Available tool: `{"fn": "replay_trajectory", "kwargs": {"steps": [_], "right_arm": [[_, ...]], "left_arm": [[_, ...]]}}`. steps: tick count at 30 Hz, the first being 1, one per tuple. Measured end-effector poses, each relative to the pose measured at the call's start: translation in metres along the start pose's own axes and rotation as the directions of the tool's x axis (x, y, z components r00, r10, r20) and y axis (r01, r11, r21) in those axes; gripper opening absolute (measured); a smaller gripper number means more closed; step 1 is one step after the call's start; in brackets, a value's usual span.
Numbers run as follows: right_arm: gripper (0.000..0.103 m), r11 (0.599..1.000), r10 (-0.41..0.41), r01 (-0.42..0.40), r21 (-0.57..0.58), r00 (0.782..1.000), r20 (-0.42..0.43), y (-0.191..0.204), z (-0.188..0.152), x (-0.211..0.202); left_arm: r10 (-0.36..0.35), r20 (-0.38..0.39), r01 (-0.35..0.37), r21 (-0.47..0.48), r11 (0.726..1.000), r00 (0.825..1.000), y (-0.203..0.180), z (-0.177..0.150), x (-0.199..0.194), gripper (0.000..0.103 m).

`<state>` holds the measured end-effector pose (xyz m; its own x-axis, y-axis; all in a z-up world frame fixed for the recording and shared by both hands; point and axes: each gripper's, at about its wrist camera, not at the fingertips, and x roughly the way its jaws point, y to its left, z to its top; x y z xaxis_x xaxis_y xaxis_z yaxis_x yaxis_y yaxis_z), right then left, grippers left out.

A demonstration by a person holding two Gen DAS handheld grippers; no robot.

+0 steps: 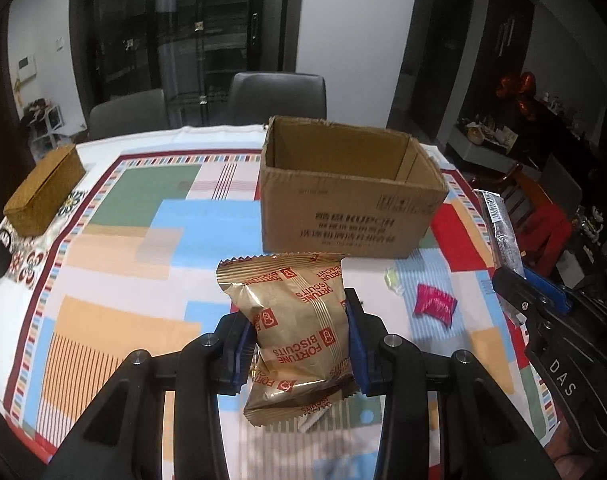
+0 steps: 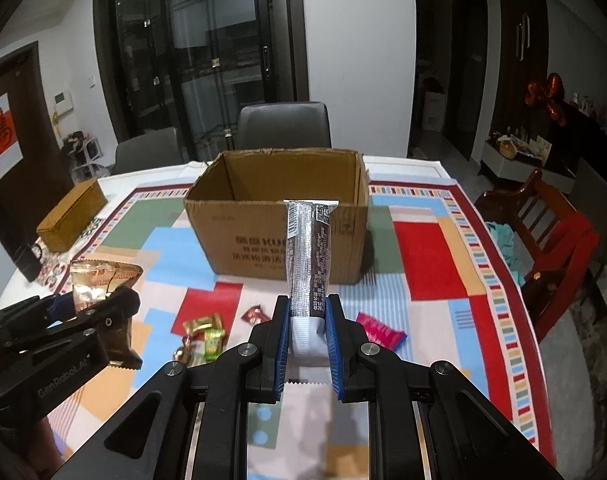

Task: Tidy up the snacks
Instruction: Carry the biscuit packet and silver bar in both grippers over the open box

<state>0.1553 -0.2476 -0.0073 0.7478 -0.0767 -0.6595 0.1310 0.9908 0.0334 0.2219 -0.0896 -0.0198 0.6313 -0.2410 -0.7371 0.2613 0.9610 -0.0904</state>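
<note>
Table (image 2: 423, 168) under a multicoloured patchwork cloth (image 2: 423, 256) with striped border, flat and matte. At 12 o'clock, an open brown corrugated cardboard box (image 2: 277, 216), rectangular, printed on its near face, interior bare as far as visible. At 10 o'clock, a closed tan woven box (image 1: 43, 192), low and oblong. Two grey padded chairs (image 2: 283, 124) beyond the far edge. Left gripper (image 1: 299, 340) clamped on a gold crinkled foil biscuit packet (image 1: 295, 320) lettered in red, held clear of the cloth before the box. Right gripper (image 2: 308, 340) clenched on a slim silver-and-brown wrapped bar (image 2: 308, 256), upright, near the box front. Loose on the cloth at 6 o'clock: a pink sachet (image 2: 379, 330), small gold and green sweets (image 2: 207, 332)
</note>
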Motion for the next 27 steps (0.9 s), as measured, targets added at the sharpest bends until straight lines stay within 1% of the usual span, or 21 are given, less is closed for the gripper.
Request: {"fn": "replay_trajectory", "kwargs": {"steps": [6,10,17,27], "right_arm": [[0.019,1.000,-0.022,0.022,0.004,0.999,0.030,-0.003,0.015,0.005],[0.019,0.999,-0.033,0.032,0.011,0.998,0.050,-0.006,0.028,0.009],[0.019,0.999,-0.034,0.033,0.020,0.997,0.075,-0.008,0.051,0.016],[0.019,0.999,-0.045,0.044,0.012,0.994,0.097,-0.006,0.078,0.033]], "left_arm": [[-0.009,0.027,0.008,0.031,0.999,1.000,-0.003,0.021,0.005,0.039],[-0.007,0.059,0.005,0.048,0.999,0.998,-0.006,0.035,0.006,0.039],[-0.016,0.087,0.010,0.075,0.997,0.996,-0.011,0.058,0.017,0.039],[-0.015,0.123,0.006,0.079,0.997,0.992,-0.004,0.091,0.037,0.039]]}}
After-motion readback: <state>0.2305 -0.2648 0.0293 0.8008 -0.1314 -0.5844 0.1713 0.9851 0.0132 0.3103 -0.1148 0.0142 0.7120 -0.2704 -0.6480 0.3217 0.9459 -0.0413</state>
